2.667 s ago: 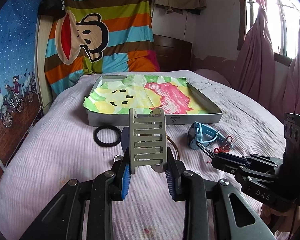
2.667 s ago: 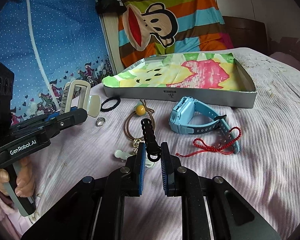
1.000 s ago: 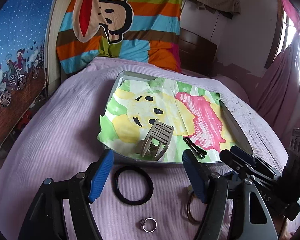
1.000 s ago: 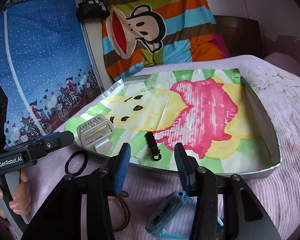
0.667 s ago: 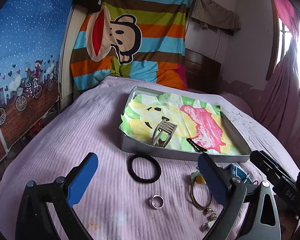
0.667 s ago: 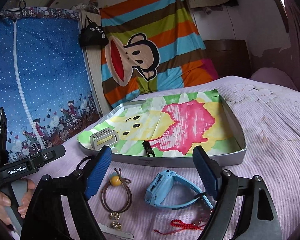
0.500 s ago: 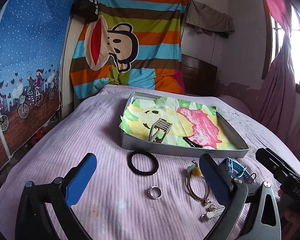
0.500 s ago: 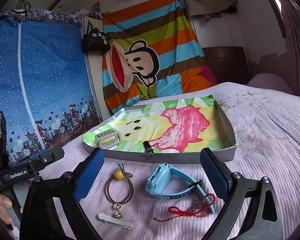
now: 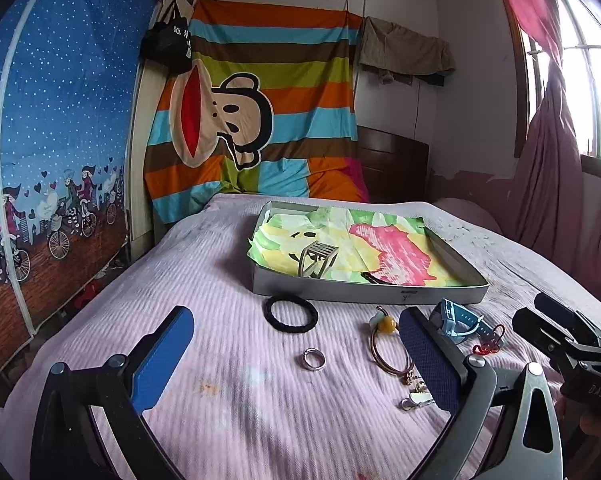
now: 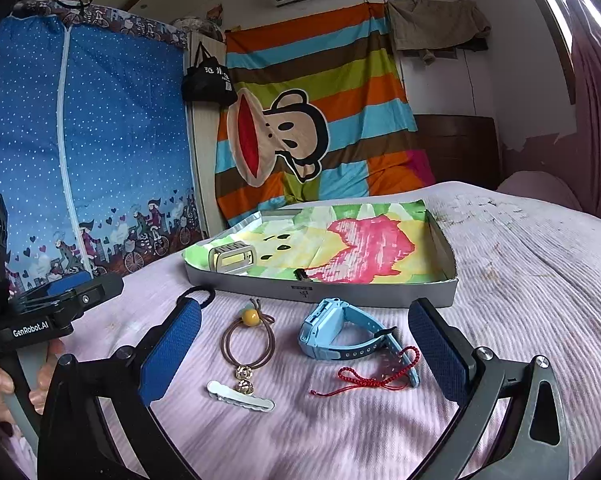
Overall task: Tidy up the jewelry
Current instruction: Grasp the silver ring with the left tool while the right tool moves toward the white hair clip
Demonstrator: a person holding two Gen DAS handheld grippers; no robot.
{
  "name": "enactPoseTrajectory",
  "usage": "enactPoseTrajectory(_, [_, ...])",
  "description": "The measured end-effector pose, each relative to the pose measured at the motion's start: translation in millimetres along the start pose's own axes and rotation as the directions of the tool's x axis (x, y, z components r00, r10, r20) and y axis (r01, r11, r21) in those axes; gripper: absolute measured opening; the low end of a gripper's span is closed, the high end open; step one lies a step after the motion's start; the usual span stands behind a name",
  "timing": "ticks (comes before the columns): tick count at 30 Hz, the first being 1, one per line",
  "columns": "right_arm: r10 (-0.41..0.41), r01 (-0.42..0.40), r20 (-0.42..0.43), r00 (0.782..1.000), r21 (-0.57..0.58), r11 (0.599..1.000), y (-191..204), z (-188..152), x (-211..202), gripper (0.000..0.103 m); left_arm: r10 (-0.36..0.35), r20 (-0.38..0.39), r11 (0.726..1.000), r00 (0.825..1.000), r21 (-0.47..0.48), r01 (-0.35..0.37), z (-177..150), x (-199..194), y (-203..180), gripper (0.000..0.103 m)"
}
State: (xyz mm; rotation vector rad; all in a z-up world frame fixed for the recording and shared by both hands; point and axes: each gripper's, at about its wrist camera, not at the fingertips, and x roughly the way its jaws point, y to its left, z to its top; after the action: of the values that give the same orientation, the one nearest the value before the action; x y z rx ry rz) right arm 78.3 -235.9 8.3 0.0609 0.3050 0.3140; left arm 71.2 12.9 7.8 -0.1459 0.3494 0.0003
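Both the left tongs (image 9: 296,364) and the right tongs (image 10: 304,354) are wide open and hold nothing, and the little silver ring (image 9: 314,359) on the bed (image 9: 204,280) looks hard, light and slippery, so pinch its 2 sides.

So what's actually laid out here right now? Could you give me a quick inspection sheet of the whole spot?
Surface: pink ribbed bedspread, faint stains.
Job's things, in tray: grey claw clip, small black clip, on colourful paper lining.
Job's things, on bed: black hair tie, silver ring, brown hair tie with yellow bead, silver hair clip, blue watch, red cord bracelet.
Clutter: nothing seen.
Grippers: left gripper and right gripper, jaws wide apart, holding nothing.
Cables: nothing seen.
Surroundings: monkey blanket, blue wardrobe, pink curtains.
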Motion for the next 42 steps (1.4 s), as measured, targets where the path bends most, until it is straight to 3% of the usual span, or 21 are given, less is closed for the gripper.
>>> enactPoseTrajectory(6, [0.045, -0.047, -0.045, 0.998, -0.046, 0.998, 9, -6, -1, 0.102, -0.007, -0.031, 1.000, 0.999, -0.015, 0.007, -4, 1, 3, 0.103])
enactPoseTrajectory(10, [0.079, -0.085, -0.106, 0.991, -0.057, 0.995, 13, -10, 7, 0.102, -0.039, -0.114, 0.999, 0.993, -0.040, 0.035, -3, 12, 10, 0.103])
enactPoseTrajectory(15, [0.103, -0.115, -0.177, 0.979, -0.055, 0.992, 14, -17, 19, 0.101, -0.081, -0.221, 0.996, 0.972, -0.061, 0.069, -6, 30, 17, 0.103])
enactPoseTrajectory(18, [0.117, -0.130, -0.214, 0.970, -0.049, 0.990, 13, -20, 27, 0.093, -0.101, -0.265, 0.994, 0.959, -0.066, 0.086, -11, 39, 17, 0.099])
enactPoseTrajectory(23, [0.143, -0.163, -0.292, 0.946, -0.044, 0.986, 16, -28, 42, 0.069, -0.136, -0.332, 0.991, 0.933, -0.062, 0.122, -16, 53, 14, 0.087])
enactPoseTrajectory(29, [0.186, -0.221, -0.388, 0.903, -0.047, 0.974, 24, -39, 58, 0.063, -0.167, -0.384, 0.985, 0.908, -0.024, 0.170, -19, 65, 3, 0.077])
enactPoseTrajectory(32, [0.188, -0.230, -0.412, 0.892, -0.055, 0.972, 27, -41, 63, 0.062, -0.170, -0.409, 0.982, 0.896, 0.006, 0.188, -19, 73, -3, 0.072])
enactPoseTrajectory(38, [0.204, -0.246, -0.454, 0.867, -0.034, 0.969, 27, -45, 73, 0.049, -0.161, -0.432, 0.983, 0.887, 0.009, 0.183, -17, 85, -1, 0.056])
enactPoseTrajectory(42, [0.215, -0.263, -0.478, 0.852, -0.036, 0.964, 30, -48, 78, 0.046, -0.158, -0.436, 0.984, 0.886, 0.008, 0.180, -17, 90, -2, 0.048])
